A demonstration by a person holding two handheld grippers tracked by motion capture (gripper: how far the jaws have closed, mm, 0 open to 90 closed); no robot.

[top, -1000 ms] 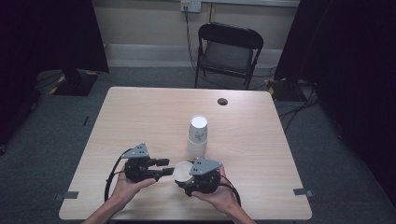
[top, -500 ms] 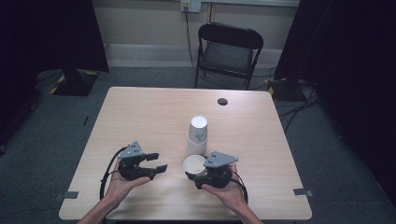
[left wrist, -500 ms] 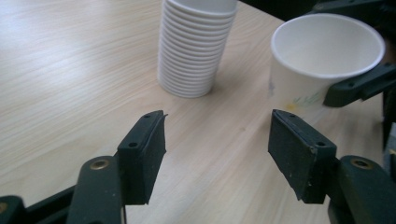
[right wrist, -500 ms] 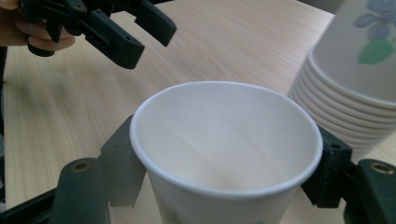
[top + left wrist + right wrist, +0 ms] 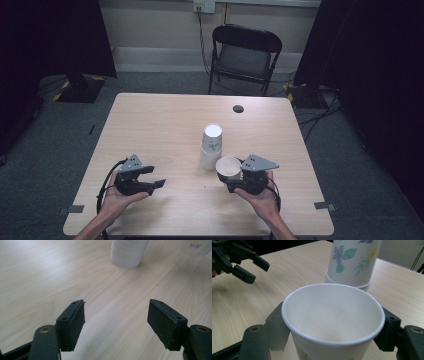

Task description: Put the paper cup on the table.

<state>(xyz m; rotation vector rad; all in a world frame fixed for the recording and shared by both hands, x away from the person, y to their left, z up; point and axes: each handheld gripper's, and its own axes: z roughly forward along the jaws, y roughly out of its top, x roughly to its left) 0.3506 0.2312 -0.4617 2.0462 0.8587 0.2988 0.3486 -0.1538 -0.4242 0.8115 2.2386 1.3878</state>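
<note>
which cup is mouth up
The single cup clamped in the right gripper shows its open mouth and bare inside. The others form an upside-down stack on the table, bottoms up.

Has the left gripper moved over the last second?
Yes. The left gripper has drawn back leftward, away from the upside-down cup stack and the right gripper holding the paper cup, toward the table's left side.

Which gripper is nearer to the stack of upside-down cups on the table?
Right. The right gripper holds a cup just beside the stack; the left gripper, open, is farther off to its left.
</note>
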